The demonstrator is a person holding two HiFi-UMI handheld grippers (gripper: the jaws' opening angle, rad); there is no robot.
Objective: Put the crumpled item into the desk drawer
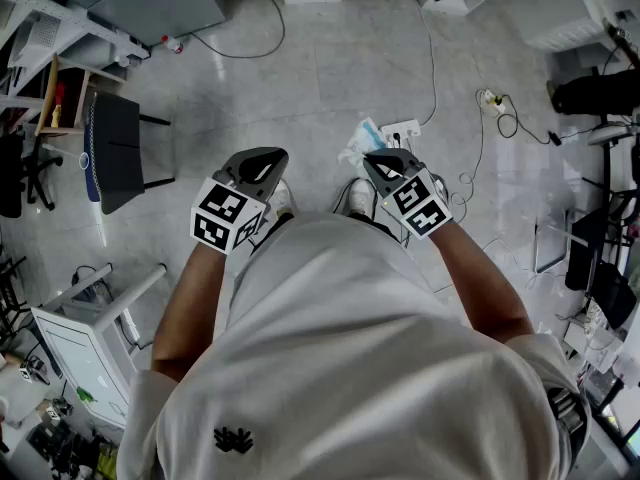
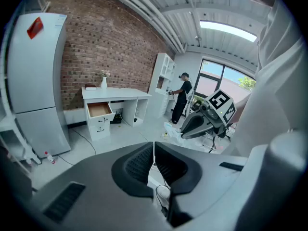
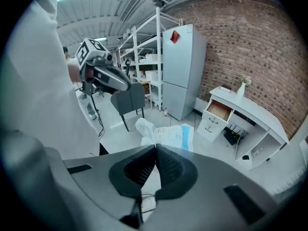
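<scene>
The crumpled item point(image 3: 167, 133), a white and blue plastic bag, lies on the pale floor just past my right gripper point(image 3: 155, 148), whose jaws are shut on nothing. In the head view the bag point(image 1: 362, 136) shows just beyond that gripper point(image 1: 379, 158). My left gripper point(image 2: 154, 145) is also shut and empty, held level with the right one point(image 1: 267, 155). A white desk stands against the brick wall with its top drawer point(image 3: 219, 110) pulled open; the same drawer point(image 2: 99, 109) shows across the room in the left gripper view. Neither gripper touches the bag.
A grey fridge point(image 3: 183, 70) and a dark chair point(image 3: 129, 98) stand near the shelving. Cables and a power strip point(image 1: 405, 128) lie on the floor by the bag. A person in black point(image 2: 182, 99) stands at the far shelves. A white cabinet point(image 1: 85, 346) is at my left.
</scene>
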